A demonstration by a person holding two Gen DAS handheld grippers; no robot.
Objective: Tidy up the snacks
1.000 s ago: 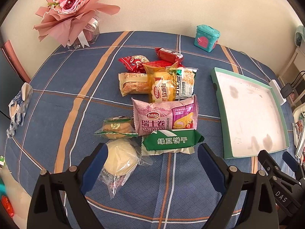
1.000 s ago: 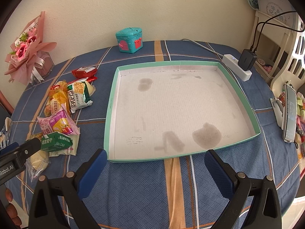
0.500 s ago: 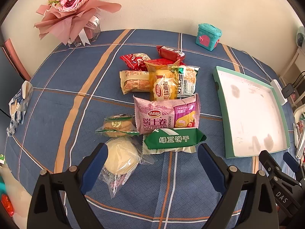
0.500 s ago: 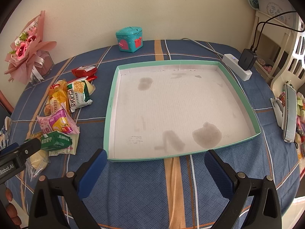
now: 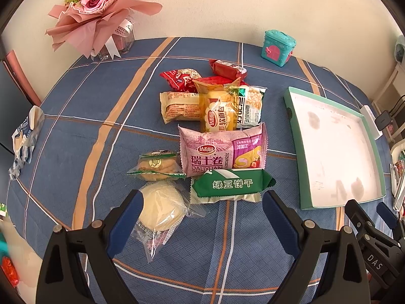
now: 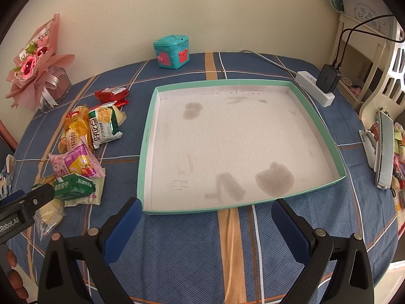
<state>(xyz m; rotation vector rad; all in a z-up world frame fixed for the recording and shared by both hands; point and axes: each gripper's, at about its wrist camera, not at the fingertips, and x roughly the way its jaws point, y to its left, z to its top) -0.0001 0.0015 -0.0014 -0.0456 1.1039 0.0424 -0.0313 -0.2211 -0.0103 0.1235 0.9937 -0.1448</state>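
Several wrapped snacks lie in a cluster on the blue plaid cloth. Nearest my left gripper are a green biscuit pack and a clear-wrapped pale cake; the gripper is open above the cloth just short of them, holding nothing. Behind sit a pink Swiss-roll pack, a yellow bun pack and red packets. A shallow green-rimmed box with a stained white floor lies to the right. My right gripper is open before the box's near edge. The snack pile shows at left in the right wrist view.
A pink flower bouquet and a teal toy chest stand at the back. A white power strip with a black charger sits behind the box. A phone in a stand is at the right edge; a crumpled wrapper lies left.
My left gripper has eased forward and down toward the near snacks, which appear a little closer. The right gripper has barely moved.
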